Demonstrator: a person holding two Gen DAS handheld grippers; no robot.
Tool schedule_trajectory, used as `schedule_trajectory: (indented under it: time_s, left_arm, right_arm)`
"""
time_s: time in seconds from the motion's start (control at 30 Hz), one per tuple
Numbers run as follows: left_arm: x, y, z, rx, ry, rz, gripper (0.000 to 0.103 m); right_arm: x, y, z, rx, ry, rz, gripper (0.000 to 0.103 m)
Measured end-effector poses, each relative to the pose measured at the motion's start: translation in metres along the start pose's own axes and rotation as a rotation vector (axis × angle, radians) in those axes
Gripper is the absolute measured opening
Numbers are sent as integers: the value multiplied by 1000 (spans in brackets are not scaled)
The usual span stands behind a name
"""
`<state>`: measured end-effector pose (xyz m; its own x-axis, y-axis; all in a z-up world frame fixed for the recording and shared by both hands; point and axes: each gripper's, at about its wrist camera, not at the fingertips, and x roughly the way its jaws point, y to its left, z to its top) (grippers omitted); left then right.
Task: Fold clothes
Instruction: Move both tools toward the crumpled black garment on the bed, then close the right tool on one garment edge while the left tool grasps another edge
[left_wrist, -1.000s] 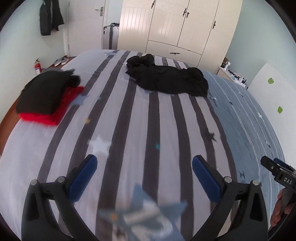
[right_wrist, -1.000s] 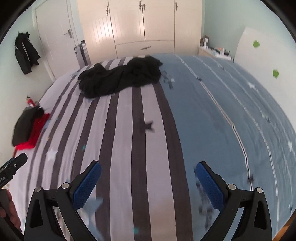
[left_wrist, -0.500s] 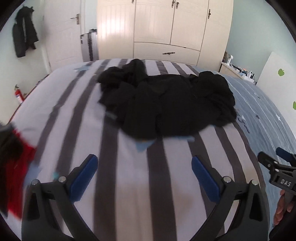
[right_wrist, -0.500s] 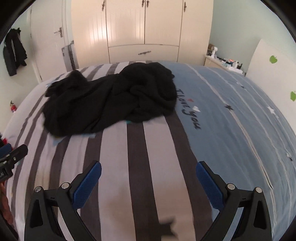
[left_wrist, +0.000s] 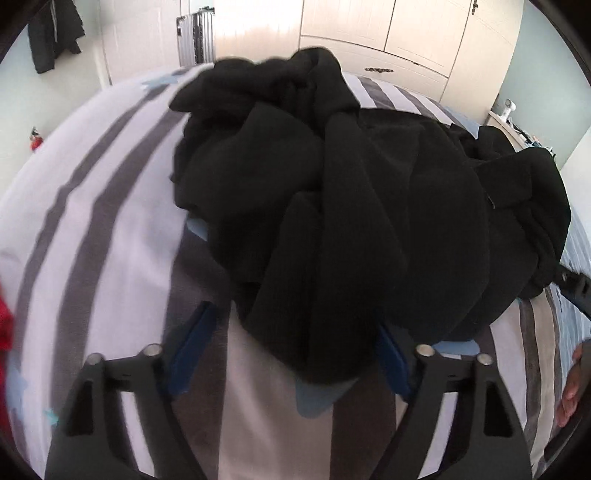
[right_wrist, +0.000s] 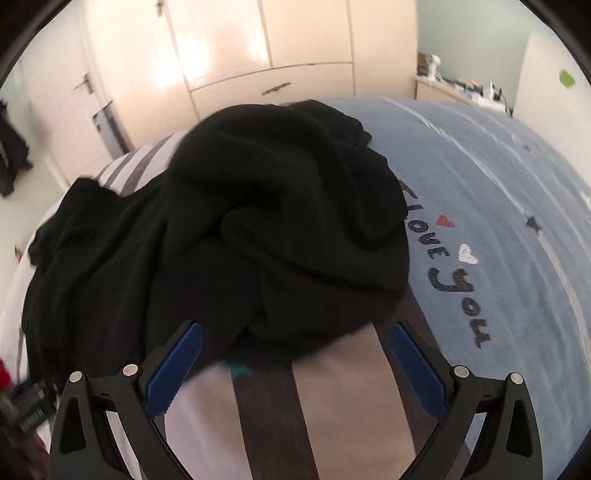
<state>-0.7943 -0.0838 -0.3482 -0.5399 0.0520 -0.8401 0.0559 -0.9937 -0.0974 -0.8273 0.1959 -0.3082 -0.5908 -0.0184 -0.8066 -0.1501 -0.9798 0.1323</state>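
We see no containers in either view; the nearest thing to one is the bed (left_wrist: 110, 229), which carries everything. On its striped and blue cover lies a crumpled black garment (left_wrist: 351, 206), heaped toward the far end of the bed in front of the cream wardrobe (right_wrist: 240, 48). A scrap of red cloth (left_wrist: 4, 325) shows at the left edge of the left wrist view. The left gripper (left_wrist: 295, 350) is over the near hem of the black garment: its blue pads (left_wrist: 192, 343) stand apart with the jaws closing, a fold of the black cloth lying between them; the right-hand pad is partly covered by the fabric, and we cannot tell whether it presses on the cloth. The right gripper (right_wrist: 295, 354) hangs just short of the garment's near edge on the right side of the heap; its fingers (right_wrist: 173, 369) are spread wide, with striped cover between them and the black hem reaching just between the tips. The left pad looks to meet the cloth; the right one sits clear. A person's hand (left_wrist: 572, 384) shows at the right edge of the left wrist view.
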Motion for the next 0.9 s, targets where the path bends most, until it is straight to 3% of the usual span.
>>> schedule_trajectory:
  time_s: [0.13, 0.23, 0.33, 0.4, 0.43, 0.5, 0.57, 0.8, 0.9]
  left_arm:
    - [2, -7, 0, 75, -3, -10, 51]
    - [2, -6, 3, 82, 7, -17, 40]
    - [-2, -9, 2, 112, 14, -25, 27]
    - [-5, -9, 2, 123, 19, -30, 20]
    - [-8, -9, 2, 129, 16, -33, 18]
    - [-15, -9, 1, 145, 8, -37, 15]
    - [-27, -7, -1, 150, -10, -69, 15]
    - [-94, 7, -32, 140, -75, -171, 14]
    - [-135, 11, -68, 126, -93, -212, 13]
  right_arm:
    - [16, 4, 11, -22, -11, -23, 100]
    - [31, 3, 17, -48, 44, -14, 99]
    - [37, 3, 19, -62, 74, 37, 77]
    - [36, 9, 17, -101, 81, 54, 57]
    - [34, 12, 17, -115, 83, 59, 54]
    - [29, 17, 17, -135, 87, 63, 35]
    - [22, 18, 17, -149, 88, 79, 26]
    - [-33, 16, -1, -221, 38, 167, 20]
    - [-71, -1, -30, -207, 35, 214, 20]
